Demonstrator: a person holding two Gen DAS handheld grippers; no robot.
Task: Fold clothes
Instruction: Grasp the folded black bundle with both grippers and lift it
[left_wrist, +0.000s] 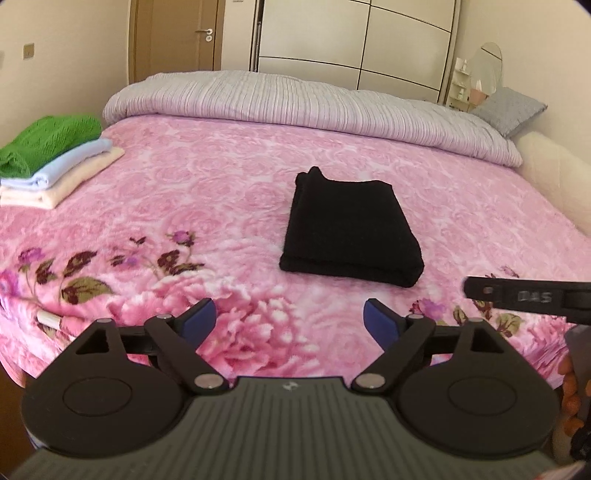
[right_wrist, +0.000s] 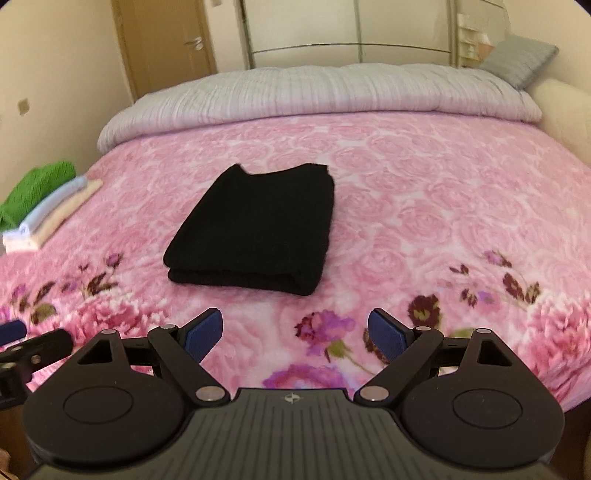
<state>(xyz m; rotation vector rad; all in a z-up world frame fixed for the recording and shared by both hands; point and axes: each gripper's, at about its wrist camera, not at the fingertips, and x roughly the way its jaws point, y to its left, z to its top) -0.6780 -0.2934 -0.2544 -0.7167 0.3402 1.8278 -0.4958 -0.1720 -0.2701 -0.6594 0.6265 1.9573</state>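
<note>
A black garment (left_wrist: 351, 229) lies folded into a neat rectangle on the pink floral blanket (left_wrist: 192, 192); it also shows in the right wrist view (right_wrist: 255, 232). My left gripper (left_wrist: 290, 319) is open and empty, above the near edge of the bed, short of the garment and to its left. My right gripper (right_wrist: 295, 334) is open and empty, also short of the garment and just right of it. Part of the right gripper (left_wrist: 528, 295) shows at the right edge of the left wrist view.
A stack of folded clothes, green (left_wrist: 48, 142) on blue on cream, sits at the bed's far left (right_wrist: 44, 206). A grey-lilac duvet (left_wrist: 295, 103) is rolled along the far side. A grey pillow (left_wrist: 508, 109), wardrobe and door stand behind.
</note>
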